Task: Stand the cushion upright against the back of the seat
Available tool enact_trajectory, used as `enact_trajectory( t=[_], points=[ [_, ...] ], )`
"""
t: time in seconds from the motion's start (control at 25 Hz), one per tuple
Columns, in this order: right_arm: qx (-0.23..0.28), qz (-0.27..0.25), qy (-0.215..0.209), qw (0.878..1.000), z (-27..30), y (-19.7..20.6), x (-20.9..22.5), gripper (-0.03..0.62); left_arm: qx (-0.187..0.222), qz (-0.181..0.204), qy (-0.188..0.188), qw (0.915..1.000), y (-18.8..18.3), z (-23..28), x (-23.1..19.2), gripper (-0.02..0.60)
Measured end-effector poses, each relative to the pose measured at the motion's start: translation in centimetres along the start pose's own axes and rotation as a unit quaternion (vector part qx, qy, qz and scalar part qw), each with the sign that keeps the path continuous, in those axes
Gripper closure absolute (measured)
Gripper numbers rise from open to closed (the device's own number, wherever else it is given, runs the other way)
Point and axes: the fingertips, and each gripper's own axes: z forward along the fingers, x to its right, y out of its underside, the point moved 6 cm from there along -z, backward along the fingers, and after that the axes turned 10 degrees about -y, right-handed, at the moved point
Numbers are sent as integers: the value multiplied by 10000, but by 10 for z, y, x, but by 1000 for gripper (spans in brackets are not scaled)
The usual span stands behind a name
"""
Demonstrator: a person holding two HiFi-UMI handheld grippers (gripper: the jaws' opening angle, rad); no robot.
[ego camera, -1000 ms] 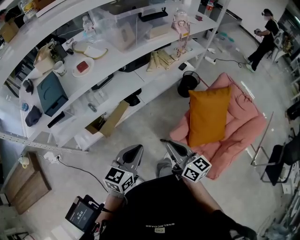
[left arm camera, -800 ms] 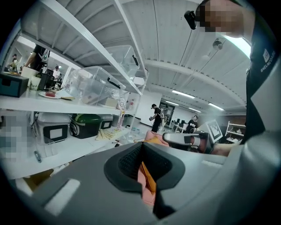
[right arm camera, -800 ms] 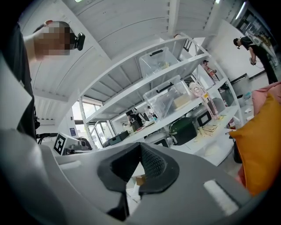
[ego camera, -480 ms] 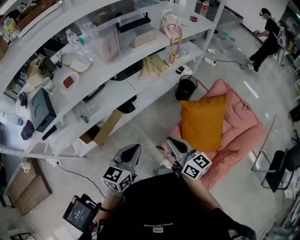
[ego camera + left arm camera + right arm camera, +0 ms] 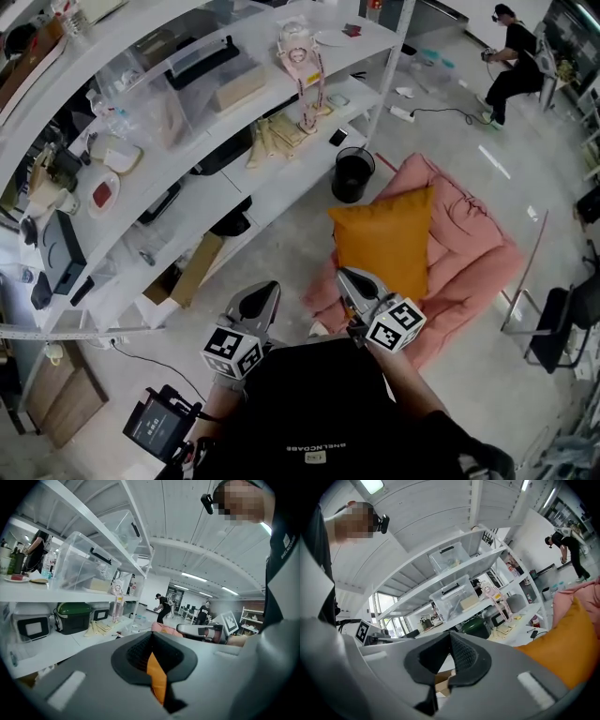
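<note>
An orange cushion point(image 5: 384, 239) leans on the pink floor seat point(image 5: 469, 253), its top edge toward the seat's back. My right gripper point(image 5: 354, 284) is shut and holds nothing; in the head view its tip lies over the cushion's near lower corner, and I cannot tell whether they touch. Left of it, my left gripper point(image 5: 259, 302) hangs over the floor, shut and holding nothing. From the right gripper view the cushion point(image 5: 567, 653) fills the lower right beyond the shut jaws point(image 5: 450, 637). A strip of orange cushion point(image 5: 157, 677) shows behind the left gripper point(image 5: 151, 637).
Long white shelves point(image 5: 187, 159) with clear bins and clutter run along the left. A black waste bin point(image 5: 352, 173) stands by the seat's far end, and a cardboard box point(image 5: 192, 272) under the shelf. A chair frame point(image 5: 553, 328) is at the right. A person point(image 5: 511, 47) stands far off.
Both grippers have travelled toward the seat, still shut. The cushion and seat now lie closer, with the right gripper's tip at the cushion's near corner. The shelves have slid left.
</note>
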Motion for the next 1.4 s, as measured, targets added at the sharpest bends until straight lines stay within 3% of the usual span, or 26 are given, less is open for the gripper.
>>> enact_trajectory(
  t=[0.2,0.48,0.76,0.96,1.12,1.4],
  points=[
    [7,-66,321,9995,-20,-3,26,591,-172,92,225,9996,-2,24,15,561],
    [105,-27,1107,9938,-46,-2,59,586,-417,267,656,9966,-2,56,22,561],
    [-36,51,1698,9855,-53,3,87,472,-599,407,1078,9915,-5,87,16,557],
    [-455,84,2010,9785,-55,10,116,406,-696,557,1212,9886,-8,99,16,555],
    [-1036,-111,2356,9662,-49,20,148,340,-760,574,1200,9882,-9,106,4,551],
    [-1842,-264,2695,9448,-39,37,203,230,-863,516,865,9912,-9,110,-23,542]
  ],
)
